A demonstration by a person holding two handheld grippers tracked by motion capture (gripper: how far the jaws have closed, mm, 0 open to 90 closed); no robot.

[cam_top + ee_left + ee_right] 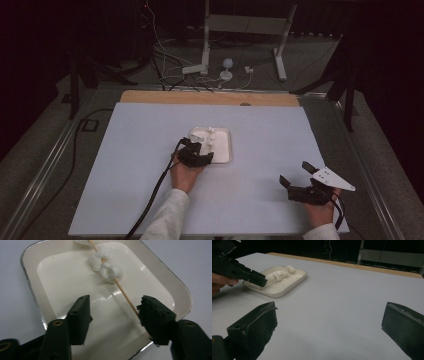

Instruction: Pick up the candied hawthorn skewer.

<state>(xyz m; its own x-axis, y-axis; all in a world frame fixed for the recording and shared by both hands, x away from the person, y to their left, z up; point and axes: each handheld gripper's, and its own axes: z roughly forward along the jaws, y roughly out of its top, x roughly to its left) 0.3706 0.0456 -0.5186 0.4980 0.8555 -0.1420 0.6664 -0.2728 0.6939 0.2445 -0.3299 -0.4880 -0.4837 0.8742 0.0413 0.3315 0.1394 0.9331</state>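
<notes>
A white tray (32,272) sits mid-table (227,150). In it lies a thin wooden skewer (125,293) threaded with several white marshmallows (107,263). My left gripper (114,301) hovers over the tray's near end, its jaws half apart. The bare end of the skewer runs between them and rests against the right-hand pad, well apart from the other pad. From above, the left gripper (202,148) overlaps the tray's near left corner. My right gripper (330,308) stands open with nothing between its jaws, low over the table near the front right (294,172).
A pale mat (150,175) covers the table, with a wooden strip (210,97) along its far edge. The left gripper's cable (155,195) trails toward the front edge. Beyond the table stand a white frame (245,25) and loose cables on the floor.
</notes>
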